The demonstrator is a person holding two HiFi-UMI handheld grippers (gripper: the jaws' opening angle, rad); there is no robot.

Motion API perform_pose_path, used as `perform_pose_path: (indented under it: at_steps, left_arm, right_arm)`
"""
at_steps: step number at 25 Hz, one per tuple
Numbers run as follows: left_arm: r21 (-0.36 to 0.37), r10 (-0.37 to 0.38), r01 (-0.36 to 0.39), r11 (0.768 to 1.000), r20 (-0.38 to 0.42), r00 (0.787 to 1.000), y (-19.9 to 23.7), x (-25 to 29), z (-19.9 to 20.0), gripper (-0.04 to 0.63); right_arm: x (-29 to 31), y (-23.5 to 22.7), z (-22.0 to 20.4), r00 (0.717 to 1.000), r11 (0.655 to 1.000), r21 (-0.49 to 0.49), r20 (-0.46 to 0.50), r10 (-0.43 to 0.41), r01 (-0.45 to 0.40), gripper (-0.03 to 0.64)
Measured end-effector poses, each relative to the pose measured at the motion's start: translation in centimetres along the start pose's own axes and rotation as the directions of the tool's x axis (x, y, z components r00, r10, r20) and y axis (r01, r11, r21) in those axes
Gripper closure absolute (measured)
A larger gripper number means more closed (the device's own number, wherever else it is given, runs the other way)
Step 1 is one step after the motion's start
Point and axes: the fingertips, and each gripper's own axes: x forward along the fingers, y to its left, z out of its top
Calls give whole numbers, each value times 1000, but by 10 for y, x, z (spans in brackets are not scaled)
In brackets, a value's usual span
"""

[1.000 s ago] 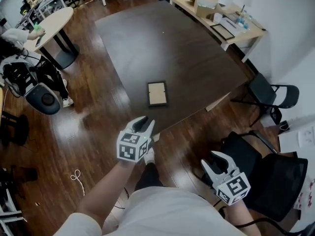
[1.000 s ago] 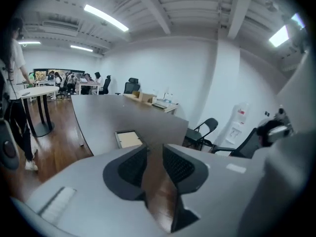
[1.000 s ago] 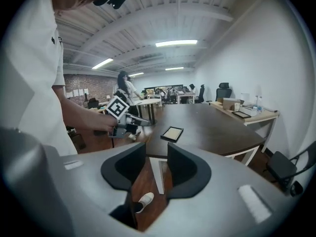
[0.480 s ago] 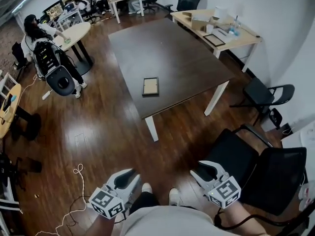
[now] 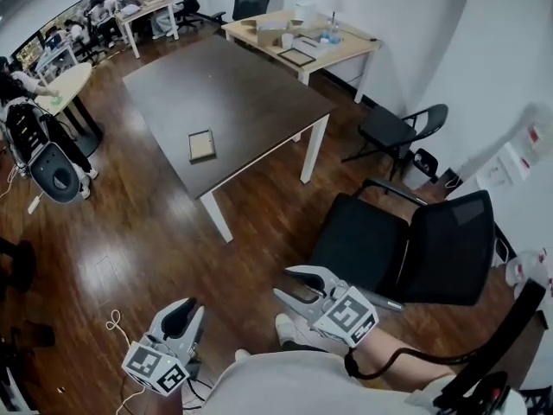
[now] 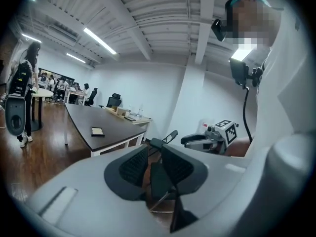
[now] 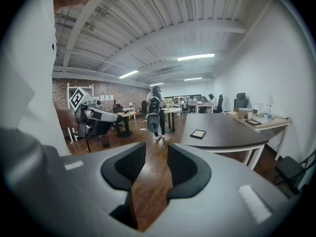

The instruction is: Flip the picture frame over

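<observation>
The picture frame (image 5: 201,145) is small and dark-edged with a tan face, lying flat on the dark table (image 5: 251,93) far from me. It also shows in the left gripper view (image 6: 97,131) and the right gripper view (image 7: 198,133). Both grippers hang low by my body, well away from the table. My left gripper (image 5: 190,309) is open with a narrow gap (image 6: 153,163) and holds nothing. My right gripper (image 5: 291,285) is open and holds nothing (image 7: 151,168). Each gripper appears in the other's view: the right gripper (image 6: 195,141) and the left gripper (image 7: 101,116).
A black office chair (image 5: 406,240) stands just ahead of my right gripper, with a folding chair (image 5: 393,128) beyond it. A light wooden desk (image 5: 302,28) with clutter is behind the table. A person with a wheeled chair (image 5: 39,145) is at left. A cable (image 5: 112,322) lies on the wood floor.
I have backed away from the table and turned, so the frame is now far off at upper left. Both grippers have dropped to near my body, the left one from near the table edge.
</observation>
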Motion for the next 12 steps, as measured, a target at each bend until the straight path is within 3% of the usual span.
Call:
perform_pose_path:
  at_steps: [8,12]
  left_arm:
    - [19,-59,60,998,-26,998,-3,-49,-22,509]
    - [-29,-105,105,994,0,994,3,-72,-29,509]
  right_arm:
    - [-3,60,8,999,999,-1,-8,-39,39,476]
    - [5,85,9,998,998,-1,0,-61,61,476]
